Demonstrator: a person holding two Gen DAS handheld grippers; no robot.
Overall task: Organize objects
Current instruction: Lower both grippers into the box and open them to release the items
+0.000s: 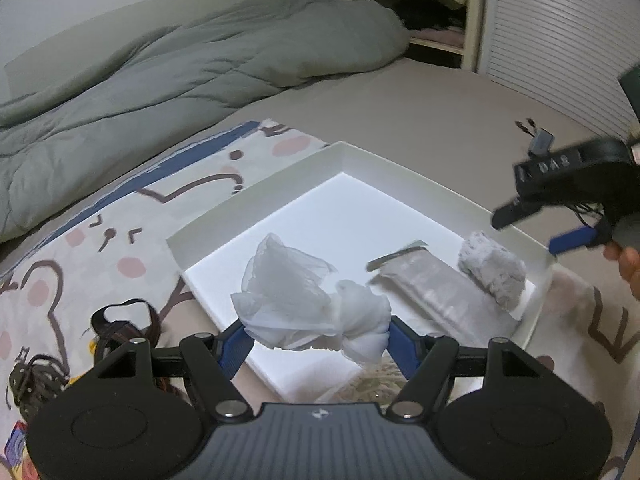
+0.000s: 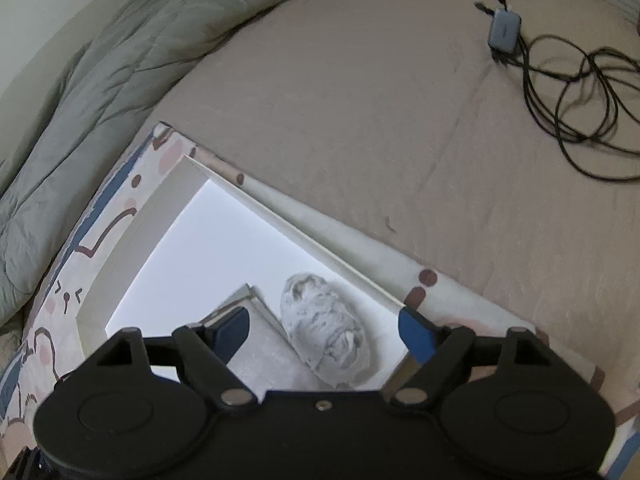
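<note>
At the far left of your left wrist view, a tangle of dark straps [image 1: 120, 328] lies on the patterned cloth [image 1: 80, 248]; your gripper's body cuts off its lower part, so you cannot tell what it is. A green quilt [image 1: 160, 80] is bunched behind.

Your left gripper [image 1: 316, 336] is clamped on a bundle of white tissue [image 1: 304, 304], its blue fingers [image 1: 236, 346] pressing in from both sides. The bundle hangs over the near corner of the white tray [image 1: 256, 188], and hides the tray floor right beneath it. Whether it touches the floor, you cannot tell.

Further right in the tray, a flat grey packet [image 1: 424, 288] lies beside a rolled grey towel [image 1: 492, 276], the towel against the tray's right wall. The packet's print is too blurred to read.

At the right edge of that view your right gripper [image 1: 560, 216] shows only as a smeared black shape with one blue finger.

In your right wrist view, the right gripper [image 2: 324, 332] hovers over the tray [image 2: 132, 248] with its jaws spread wide and nothing between them. The towel [image 2: 328, 328] sits below the gap. The left finger covers part of the packet [image 2: 260, 340]. Off to the upper right, a small grey adapter [image 2: 503, 26] with looping black cables [image 2: 580, 96] rests on the beige sheet [image 2: 360, 80].
</note>
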